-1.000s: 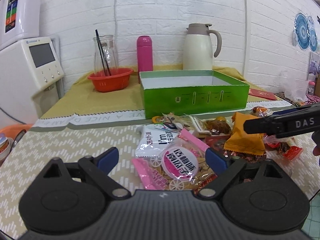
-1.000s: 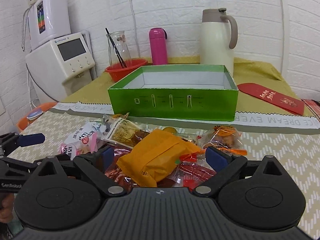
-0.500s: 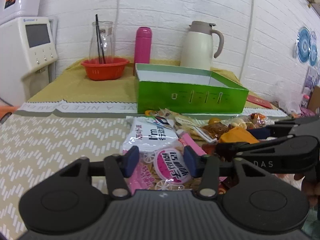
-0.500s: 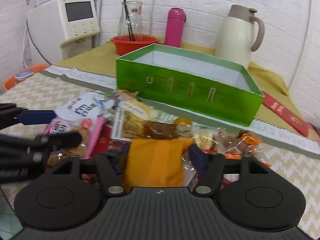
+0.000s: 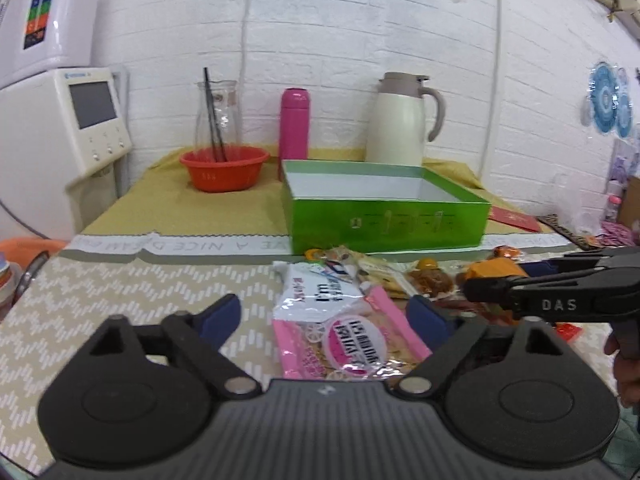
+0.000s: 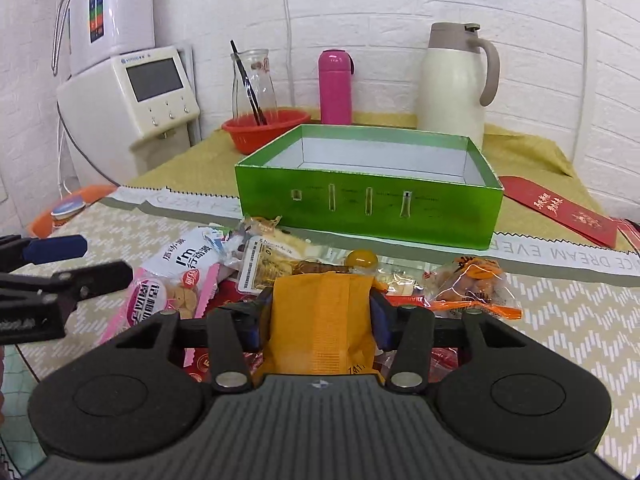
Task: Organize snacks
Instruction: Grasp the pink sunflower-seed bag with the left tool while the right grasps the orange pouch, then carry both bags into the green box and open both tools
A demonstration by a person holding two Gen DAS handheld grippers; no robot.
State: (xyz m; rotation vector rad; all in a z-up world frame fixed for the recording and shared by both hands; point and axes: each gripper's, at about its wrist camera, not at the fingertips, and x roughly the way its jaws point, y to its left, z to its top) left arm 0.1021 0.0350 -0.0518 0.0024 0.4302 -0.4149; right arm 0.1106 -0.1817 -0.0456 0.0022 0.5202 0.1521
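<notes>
A pile of wrapped snacks lies on the table in front of an empty green box (image 5: 384, 208) (image 6: 368, 204). My right gripper (image 6: 322, 316) is shut on an orange packet (image 6: 320, 320) and holds it over the pile; it shows from the side in the left wrist view (image 5: 480, 284). My left gripper (image 5: 326, 316) is open, its fingers either side of a pink round-labelled biscuit pack (image 5: 352, 344) (image 6: 160, 300). A white snack bag (image 5: 320, 292) (image 6: 180, 256) lies just behind that pack.
An orange bowl (image 5: 224, 168) with a glass jar, a pink flask (image 5: 294, 128) and a cream thermos jug (image 5: 400, 120) stand behind the box. A red envelope (image 6: 560, 208) lies right of it. A water dispenser (image 5: 52, 112) stands at the left.
My right gripper has closed on the orange packet and lifted it slightly. My left gripper narrowed around the pink pack, then opened wide again and pulled back a little.
</notes>
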